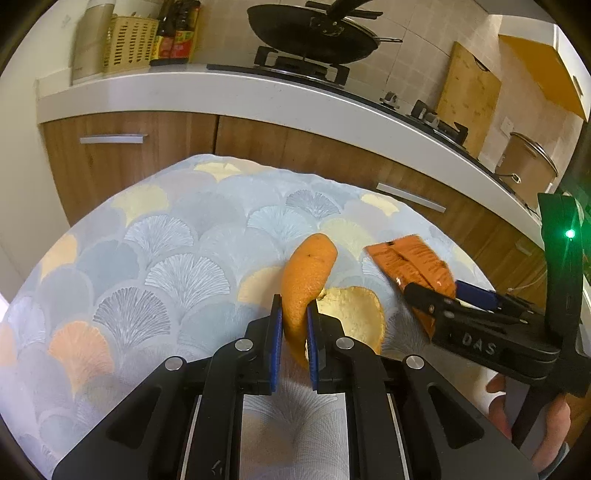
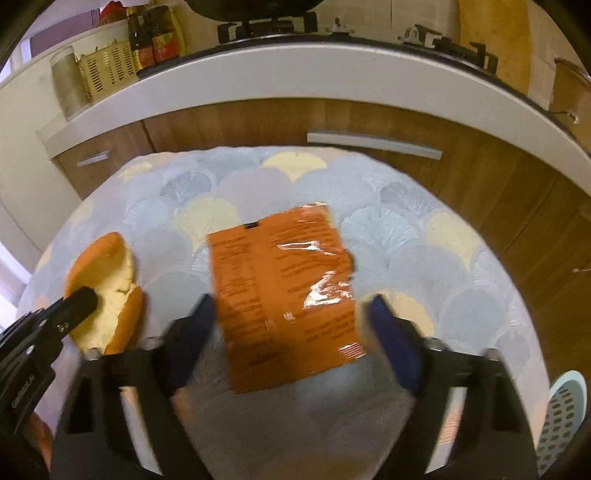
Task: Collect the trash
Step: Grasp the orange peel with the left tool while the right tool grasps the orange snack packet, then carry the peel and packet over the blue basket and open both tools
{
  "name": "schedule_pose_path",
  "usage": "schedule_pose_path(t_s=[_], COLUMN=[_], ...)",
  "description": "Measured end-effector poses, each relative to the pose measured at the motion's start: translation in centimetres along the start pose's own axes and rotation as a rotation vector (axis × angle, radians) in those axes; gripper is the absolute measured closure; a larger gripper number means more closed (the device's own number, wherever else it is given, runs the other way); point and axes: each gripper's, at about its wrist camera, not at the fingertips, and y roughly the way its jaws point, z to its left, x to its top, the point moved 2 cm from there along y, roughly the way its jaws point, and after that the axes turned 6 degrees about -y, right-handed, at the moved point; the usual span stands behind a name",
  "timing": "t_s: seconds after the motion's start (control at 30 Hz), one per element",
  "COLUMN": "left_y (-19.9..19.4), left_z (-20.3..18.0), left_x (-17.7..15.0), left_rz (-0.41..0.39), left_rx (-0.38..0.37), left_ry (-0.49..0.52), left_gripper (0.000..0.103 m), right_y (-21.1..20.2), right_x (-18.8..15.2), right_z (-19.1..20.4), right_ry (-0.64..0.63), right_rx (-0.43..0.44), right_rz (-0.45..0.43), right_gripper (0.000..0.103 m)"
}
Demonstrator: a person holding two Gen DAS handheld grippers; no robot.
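Note:
A curled orange peel (image 1: 310, 273) stands up from the patterned tablecloth (image 1: 166, 240), and my left gripper (image 1: 294, 306) is shut on its lower part, blue pads pressing both sides. The right wrist view shows the same peel (image 2: 110, 280) at the left with the left gripper's black tip (image 2: 85, 299) on it. An orange foil snack wrapper (image 2: 284, 288) lies flat on the cloth. My right gripper (image 2: 286, 314) is open and straddles it, both fingers beside its edges without pressing. In the left wrist view the wrapper (image 1: 410, 258) lies right of the peel, with the right gripper (image 1: 432, 291) over its near end.
Behind the table runs a white kitchen counter (image 1: 221, 88) with wooden cabinets below, a wok (image 1: 314, 29) on the stove, bottles and a cutting board (image 1: 469, 96). A pale perforated basket (image 2: 565, 417) shows at the lower right. A person's hand (image 1: 554, 417) holds the right gripper.

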Motion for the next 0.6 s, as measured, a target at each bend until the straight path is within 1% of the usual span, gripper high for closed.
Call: schedule_pose_path(t_s=[0.03,0.07,0.1,0.13,0.17,0.27,0.37,0.43,0.53,0.6], left_y=[0.0,0.0,0.0,0.0,0.0,-0.1,-0.3,-0.6,-1.0,-1.7], left_z=[-0.1,-0.2,-0.3,-0.3,-0.3,-0.4,-0.5,-0.6,-0.8,-1.5], left_x=[0.0,0.0,0.0,0.0,0.0,0.0,0.0,0.0,0.2,0.5], left_rz=[-0.002,-0.005,-0.007,-0.008,-0.007,-0.013,-0.023,-0.028,-0.023,-0.042], left_rx=[0.003,0.005,0.006,0.006,0.005,0.002,-0.006,-0.028,-0.075,-0.085], left_ry=[0.007,0.011,0.015,0.017,0.018,0.018,0.023,0.019,0.007,0.025], left_gripper=[0.093,0.093,0.093,0.093,0.093,0.093,0.093,0.093,0.093,0.093], right_y=[0.0,0.0,-0.1,-0.3,-0.4,-0.8,-1.9,-2.6,-4.5,-5.9], right_x=[0.0,-0.1,-0.1,-0.2,-0.1,-0.2,-0.2,-0.1,-0.1,-0.3], right_z=[0.1,0.4,0.7,0.9,0.9,0.7,0.4,0.2,-0.6,-1.0], right_ry=[-0.009,-0.023,-0.034,-0.044,-0.046,-0.035,-0.034,-0.035,-0.025,-0.023], right_rx=[-0.006,-0.010,-0.012,-0.017,-0.020,-0.001,0.014,0.002,0.012,0.004], right_rz=[-0.001,-0.005,-0.009,-0.016,-0.018,-0.038,-0.085,-0.102,-0.135,-0.158], right_gripper=[0.046,0.055,0.059,0.067,0.069,0.073,0.073,0.073,0.073,0.073])
